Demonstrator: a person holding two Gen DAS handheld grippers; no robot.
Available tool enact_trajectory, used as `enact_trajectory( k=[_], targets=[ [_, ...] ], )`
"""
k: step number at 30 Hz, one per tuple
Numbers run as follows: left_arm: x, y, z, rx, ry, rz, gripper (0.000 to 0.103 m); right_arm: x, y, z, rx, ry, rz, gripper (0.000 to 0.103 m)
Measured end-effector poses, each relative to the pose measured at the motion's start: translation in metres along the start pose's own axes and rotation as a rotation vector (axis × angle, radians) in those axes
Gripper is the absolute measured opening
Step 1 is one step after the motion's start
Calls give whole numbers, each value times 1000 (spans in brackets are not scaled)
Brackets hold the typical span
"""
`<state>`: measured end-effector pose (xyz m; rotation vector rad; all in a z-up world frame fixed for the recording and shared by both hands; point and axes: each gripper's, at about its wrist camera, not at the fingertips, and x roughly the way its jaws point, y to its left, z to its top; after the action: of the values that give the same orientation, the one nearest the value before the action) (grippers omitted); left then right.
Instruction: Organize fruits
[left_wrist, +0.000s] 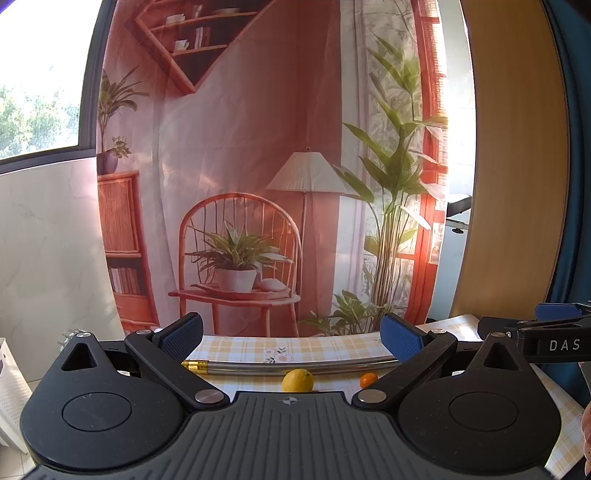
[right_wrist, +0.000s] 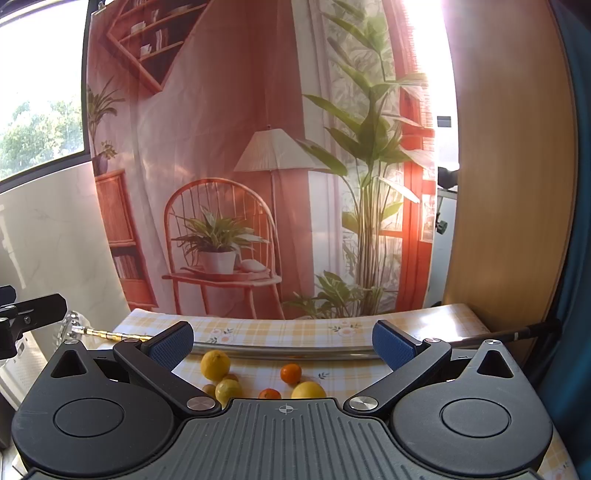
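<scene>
Left wrist view: left gripper (left_wrist: 291, 341), jaws spread wide, nothing between them, held above the near part of the counter (left_wrist: 332, 345). Fruit seen here: one lemon (left_wrist: 297, 380) and one orange (left_wrist: 368, 380), both just this side of a metal rod (left_wrist: 295, 363) that lies crosswise on the checked cloth. The rest of the fruit is hidden behind the gripper body. The right gripper's tip (left_wrist: 535, 328) enters at the right edge; part of a hand (left_wrist: 586, 435) shows at the lower right.

Right wrist view: right gripper (right_wrist: 282, 343), jaws likewise wide apart and empty, above the counter (right_wrist: 277, 328). This view shows more of the group:
- Lemons, three: one (right_wrist: 215, 364) touching the rod (right_wrist: 295, 350) on the left; one (right_wrist: 228, 392) nearer the camera, partly behind the gripper; one (right_wrist: 308, 390) on the right, partly hidden.
- Oranges, two: one (right_wrist: 290, 373) near the middle, standing free; one (right_wrist: 269, 394) half hidden by the gripper body.
- Small yellowish fruits, two: one (right_wrist: 231, 377) between the two left lemons, one (right_wrist: 209, 388) left of the nearer lemon; kind cannot be told.

All fruit lies loose on the cloth, on the near side of the rod. The left gripper's tip (right_wrist: 33, 310) shows at the left edge. The rod's brass-coloured end (right_wrist: 110, 335) overhangs the counter's left edge. A printed backdrop (right_wrist: 240, 166) of a room hangs behind the counter in both views.
</scene>
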<state>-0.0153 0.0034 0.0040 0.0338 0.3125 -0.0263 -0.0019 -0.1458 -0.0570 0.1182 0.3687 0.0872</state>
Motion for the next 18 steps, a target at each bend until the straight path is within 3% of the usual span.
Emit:
enact_trajectory(
  k=[18],
  targets=[
    [0,2,1,2,5,-3,103,1,-2,0,0,1,0,103]
  ],
)
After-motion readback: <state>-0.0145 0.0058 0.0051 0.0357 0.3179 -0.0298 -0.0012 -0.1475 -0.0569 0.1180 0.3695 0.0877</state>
